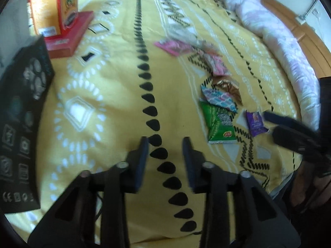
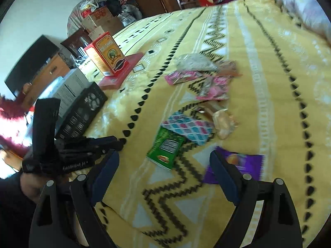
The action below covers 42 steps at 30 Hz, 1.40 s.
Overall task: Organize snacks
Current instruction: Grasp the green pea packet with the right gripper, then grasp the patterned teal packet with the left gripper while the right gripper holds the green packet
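Small snack packets lie in a loose row on a yellow patterned bedspread (image 1: 115,95): a green packet (image 1: 219,124), a purple packet (image 1: 256,123), a teal-and-pink patterned packet (image 1: 219,98), a gold wrapper (image 1: 227,86) and pink packets (image 1: 173,46). My left gripper (image 1: 165,142) is open over bare bedspread, left of the green packet, with nothing between its fingers. My right gripper (image 2: 165,159) stands wide open and empty. The purple packet (image 2: 246,165) lies just outside its right finger, and the green packet (image 2: 165,148) lies ahead between the fingers. The view is blurred.
An orange carton (image 1: 53,6) stands on a flat red box (image 1: 68,35) at the far left. A black box (image 1: 22,124) lies at the left edge. A pale rolled quilt (image 1: 279,31) runs along the right side. Furniture and clutter (image 2: 99,18) stand beyond the bed.
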### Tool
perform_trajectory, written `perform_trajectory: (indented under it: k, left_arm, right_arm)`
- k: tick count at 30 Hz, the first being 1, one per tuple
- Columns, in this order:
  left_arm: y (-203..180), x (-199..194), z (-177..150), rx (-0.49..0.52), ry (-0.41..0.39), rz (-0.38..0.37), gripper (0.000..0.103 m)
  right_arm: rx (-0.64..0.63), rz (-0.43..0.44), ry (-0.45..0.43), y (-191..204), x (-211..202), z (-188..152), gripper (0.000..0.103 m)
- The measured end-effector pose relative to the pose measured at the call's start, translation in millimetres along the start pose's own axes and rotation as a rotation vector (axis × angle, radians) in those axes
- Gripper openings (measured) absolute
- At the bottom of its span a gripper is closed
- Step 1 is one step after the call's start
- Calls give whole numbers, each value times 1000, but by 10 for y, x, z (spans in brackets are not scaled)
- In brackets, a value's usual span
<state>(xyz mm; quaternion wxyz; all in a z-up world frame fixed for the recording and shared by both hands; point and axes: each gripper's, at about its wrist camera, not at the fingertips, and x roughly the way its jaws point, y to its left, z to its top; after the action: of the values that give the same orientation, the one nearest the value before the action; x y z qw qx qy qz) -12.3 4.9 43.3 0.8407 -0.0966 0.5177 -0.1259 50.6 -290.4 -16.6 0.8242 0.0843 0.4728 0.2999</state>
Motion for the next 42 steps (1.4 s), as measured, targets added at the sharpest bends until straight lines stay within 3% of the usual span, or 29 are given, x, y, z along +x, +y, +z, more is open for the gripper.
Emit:
perform_trajectory:
  k: [2,7,9,11,13,18,22,26,30,35,36,38,39,42]
  left_arm:
    - [27,-72,-20,-14,-28,27,53]
    - [58,-170,-30,-7,-57,48,55]
    - [75,-199,-24,3,-60,50,55]
    - [86,-215,-8,9,-65,50,55]
    - [101,-199,16,4,-71,49,55]
    - [85,-73,100,-4,-61,22,55]
    - [-230,152,216,153,-2,-78,55]
    - [-596,353,452,311,2,-152,55]
    - [-759,635,638,351,9,-162,63]
    - [-809,828,522,431,63,-179,64]
    - [-824,787,462,455,86,-211,64]
    - [-890,634,294,500,204,-380,64]
    - [-905,551,224,511,234,-427,64]
    - [-871,324,121,505,214,-435,64]
  right_arm:
    - [19,-45,36,59,261,-5,90]
    - [16,-162,19,169,716,0,87]
    - [-23,-211,1,204,761,-7,75]
    - [-10,-163,-11,149,671,-26,48]
    - [5,-98,-21,83,511,-78,45]
    - [-10,-11,-39,109,94,-327,45]
    - [86,13,-92,-28,-181,-484,45]
    - [156,18,-143,-133,-375,-582,45]
    - [215,37,-180,-214,-501,-630,45]
    - [252,38,-206,-312,-609,-663,45]
    - [257,37,-212,-321,-625,-671,45]
    - [275,40,-226,-355,-651,-684,45]
    - [277,42,-231,-370,-664,-696,45]
    - [285,34,-248,-386,-690,-716,45]
